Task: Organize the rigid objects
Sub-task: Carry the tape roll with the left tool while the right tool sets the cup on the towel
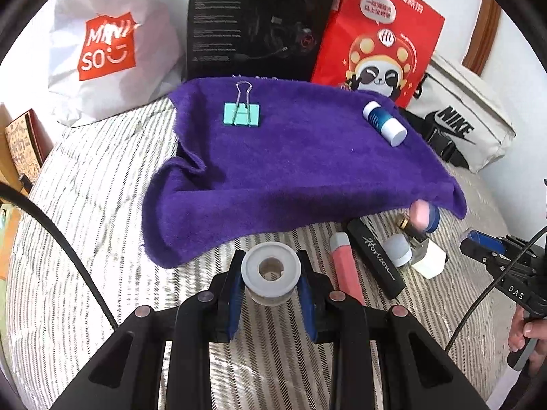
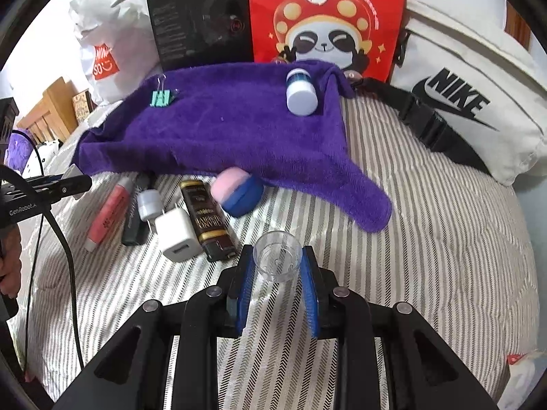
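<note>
Grey spool (image 1: 271, 273) in left tool (image 1: 271, 282) (gripped, seemingly)

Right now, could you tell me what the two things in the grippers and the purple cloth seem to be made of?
Spool in the left gripper: matte grey-white plastic, probably; opaque, moulded round hub.
Cup in the right gripper: clear glossy plastic or glass; the stripes show through.
Cloth: soft fuzzy terry-like fabric; it shows nap and folds.

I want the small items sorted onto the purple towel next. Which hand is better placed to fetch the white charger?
Neither is free: the left tool grips a grey spool, the right tool a clear cup. The right is closer to the charger.
</note>
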A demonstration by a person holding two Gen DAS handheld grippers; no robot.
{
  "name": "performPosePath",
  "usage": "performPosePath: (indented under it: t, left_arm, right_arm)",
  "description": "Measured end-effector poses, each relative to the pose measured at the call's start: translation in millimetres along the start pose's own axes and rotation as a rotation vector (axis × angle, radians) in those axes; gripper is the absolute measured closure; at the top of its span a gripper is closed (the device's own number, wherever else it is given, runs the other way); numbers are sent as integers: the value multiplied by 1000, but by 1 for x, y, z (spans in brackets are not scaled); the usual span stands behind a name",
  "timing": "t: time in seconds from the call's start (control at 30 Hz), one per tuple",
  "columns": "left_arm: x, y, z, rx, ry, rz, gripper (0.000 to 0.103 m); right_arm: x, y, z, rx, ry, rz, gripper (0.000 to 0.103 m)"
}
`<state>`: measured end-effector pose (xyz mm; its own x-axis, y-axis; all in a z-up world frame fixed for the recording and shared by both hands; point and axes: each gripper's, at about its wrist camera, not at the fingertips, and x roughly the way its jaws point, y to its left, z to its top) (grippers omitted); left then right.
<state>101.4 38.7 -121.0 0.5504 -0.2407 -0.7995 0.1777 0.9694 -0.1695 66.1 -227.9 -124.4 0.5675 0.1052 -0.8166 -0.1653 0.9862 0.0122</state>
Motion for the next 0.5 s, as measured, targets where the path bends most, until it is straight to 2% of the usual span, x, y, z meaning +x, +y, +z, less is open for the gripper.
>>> performPosePath:
  t: [0.27, 0.5]
  left_arm:
    - [-10, 15, 14, -59, -29, -54, 76]
    - [-7, 21, 40, -40, -51, -35, 76]
  right_arm:
    - [-18, -3, 24, -14, -56, 25, 76]
    - [-17, -7, 57, -38, -100, 10, 76]
